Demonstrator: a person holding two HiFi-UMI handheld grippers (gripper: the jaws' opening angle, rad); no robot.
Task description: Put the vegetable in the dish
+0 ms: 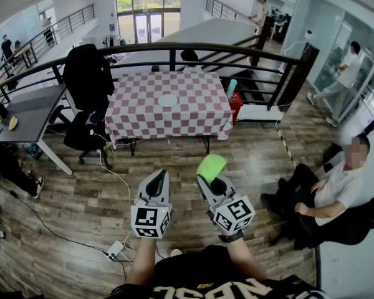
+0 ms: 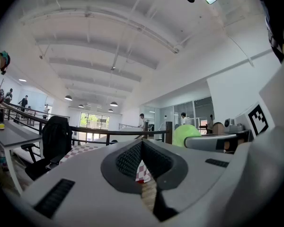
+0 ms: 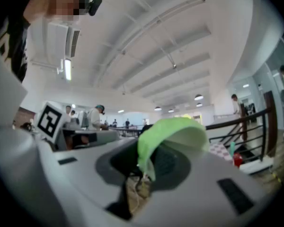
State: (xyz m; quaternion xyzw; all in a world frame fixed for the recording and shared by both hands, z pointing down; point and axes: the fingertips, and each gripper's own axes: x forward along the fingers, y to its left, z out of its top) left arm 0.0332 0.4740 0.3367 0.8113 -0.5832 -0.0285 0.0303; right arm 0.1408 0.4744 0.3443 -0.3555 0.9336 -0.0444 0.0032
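Note:
A white dish (image 1: 167,100) lies in the middle of a table with a red-and-white checked cloth (image 1: 137,120), well ahead of me across the wooden floor. My right gripper (image 1: 207,179) is shut on a light green leafy vegetable (image 1: 210,167), which sticks up from its jaws; the leaf (image 3: 168,131) fills the middle of the right gripper view and shows as a green lump (image 2: 184,134) in the left gripper view. Beside it on the left, my left gripper (image 1: 157,178) is shut with nothing in it (image 2: 142,148). Both point level towards the table.
A black office chair (image 1: 87,80) stands at the table's left corner, a dark railing (image 1: 174,47) runs behind it. A grey desk (image 1: 31,114) is at the left. A red item with a teal bottle (image 1: 234,98) sits at the table's right. A person sits at the right (image 1: 336,192). A power strip (image 1: 115,250) lies on the floor.

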